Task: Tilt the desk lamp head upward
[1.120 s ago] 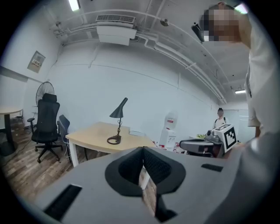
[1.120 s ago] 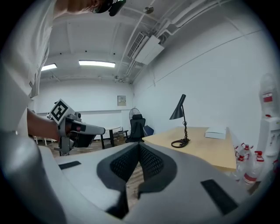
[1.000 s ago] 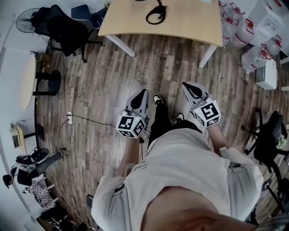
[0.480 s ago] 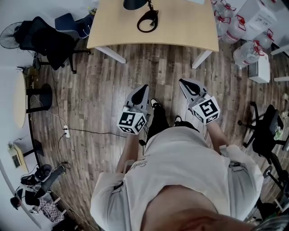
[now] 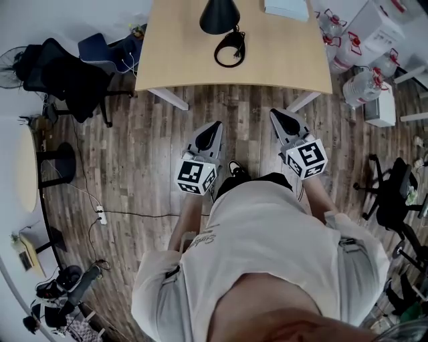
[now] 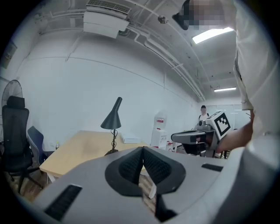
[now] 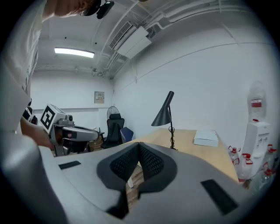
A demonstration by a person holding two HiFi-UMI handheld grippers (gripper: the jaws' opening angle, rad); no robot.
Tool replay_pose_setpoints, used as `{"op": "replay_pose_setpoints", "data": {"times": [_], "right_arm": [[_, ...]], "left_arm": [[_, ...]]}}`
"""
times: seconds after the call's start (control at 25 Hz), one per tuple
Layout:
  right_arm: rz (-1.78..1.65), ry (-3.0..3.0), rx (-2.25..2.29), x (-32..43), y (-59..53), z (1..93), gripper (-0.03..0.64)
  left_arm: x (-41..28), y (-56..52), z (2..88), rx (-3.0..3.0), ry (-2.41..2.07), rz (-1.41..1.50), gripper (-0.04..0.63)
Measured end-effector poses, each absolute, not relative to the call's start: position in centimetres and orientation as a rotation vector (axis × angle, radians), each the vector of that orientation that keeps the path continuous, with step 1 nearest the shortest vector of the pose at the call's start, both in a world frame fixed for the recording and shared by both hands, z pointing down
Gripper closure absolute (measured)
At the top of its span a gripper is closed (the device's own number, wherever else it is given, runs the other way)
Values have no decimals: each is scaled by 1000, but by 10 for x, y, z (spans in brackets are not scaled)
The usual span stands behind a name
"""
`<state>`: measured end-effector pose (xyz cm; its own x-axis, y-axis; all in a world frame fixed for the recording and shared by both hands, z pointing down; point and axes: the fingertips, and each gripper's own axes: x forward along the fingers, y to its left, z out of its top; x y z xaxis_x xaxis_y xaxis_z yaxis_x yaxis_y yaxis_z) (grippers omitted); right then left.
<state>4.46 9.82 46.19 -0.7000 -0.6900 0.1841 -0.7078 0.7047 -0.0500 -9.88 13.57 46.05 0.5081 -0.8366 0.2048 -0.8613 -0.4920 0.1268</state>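
A black desk lamp (image 5: 219, 16) with a cone head stands near the far edge of the wooden desk (image 5: 281, 57); its cord (image 5: 229, 51) lies coiled in front of it. The lamp (image 6: 112, 118) shows head-down on a thin stem in the left gripper view, and the right gripper view also has the lamp (image 7: 164, 114). My left gripper (image 5: 215, 125) and right gripper (image 5: 277, 115) hang over the wood floor, short of the desk and well apart from the lamp. Both are shut with nothing between the jaws, as seen at the left gripper (image 6: 142, 151) and the right gripper (image 7: 139, 146).
A white box (image 5: 286, 8) lies on the desk's far right. Black office chairs (image 5: 67, 70) stand at the left, another chair (image 5: 394, 194) at the right. Water bottles (image 5: 364, 83) crowd the right of the desk. A power strip (image 5: 101, 215) with cable lies on the floor.
The person has stepped toward the desk: it and the lamp sit lower and nearer in the head view, with the lamp head now showing. Both grippers stay shut.
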Motion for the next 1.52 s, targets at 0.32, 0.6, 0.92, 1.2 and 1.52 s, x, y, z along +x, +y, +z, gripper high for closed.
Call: {"op": "replay_pose_setpoints", "data": {"times": [0.32,0.6,0.92,1.2,1.52], "right_arm": [[171,-2706,1170,11,83,460,621],[127,-2659,1151,3,68,469,621],[196,-2673,1103,0,-1,498,621],[153,-2743,1076,-12,-104,488,621],[161,-2777,1054,-6,-169,494,621]], "left_arm": [[-133,107,460,2569,-1389,141,581],[-141,85,486,2465,-1322,89,581],[-142,25,482,2464,-1380,140,581],[-148,-64,458,2482,-1436,155,581],[-140,-128,447,2496,-1474,162,581]]}}
